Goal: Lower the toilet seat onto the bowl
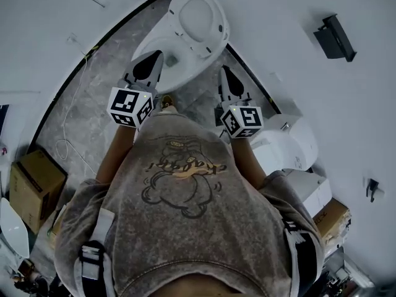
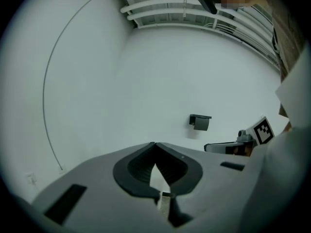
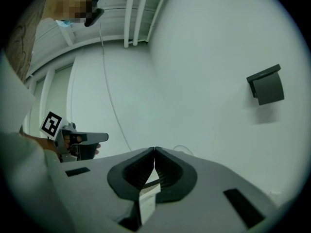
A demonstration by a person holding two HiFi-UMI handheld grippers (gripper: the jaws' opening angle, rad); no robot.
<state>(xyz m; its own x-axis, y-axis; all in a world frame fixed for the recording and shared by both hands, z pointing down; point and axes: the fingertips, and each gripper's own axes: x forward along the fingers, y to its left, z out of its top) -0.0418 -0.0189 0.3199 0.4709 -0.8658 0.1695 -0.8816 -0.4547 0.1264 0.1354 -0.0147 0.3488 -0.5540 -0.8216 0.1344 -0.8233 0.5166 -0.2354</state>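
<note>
In the head view a white toilet stands at the top, its bowl (image 1: 162,57) open and its seat and lid (image 1: 199,18) tipped up behind it. My left gripper (image 1: 156,55) hovers over the bowl's near rim, shut and empty. My right gripper (image 1: 224,72) is just right of the bowl, also shut with nothing held. In the left gripper view the jaws (image 2: 155,144) meet at their tips and point at a bare white wall. In the right gripper view the jaws (image 3: 154,149) are likewise together. Neither gripper view shows the toilet.
A black holder (image 1: 335,37) is fixed to the wall at the right. White sanitary ware (image 1: 291,142) and a cardboard box (image 1: 333,218) sit at the right, another box (image 1: 34,187) at the left. A thin cable (image 1: 67,138) lies on the grey marbled floor.
</note>
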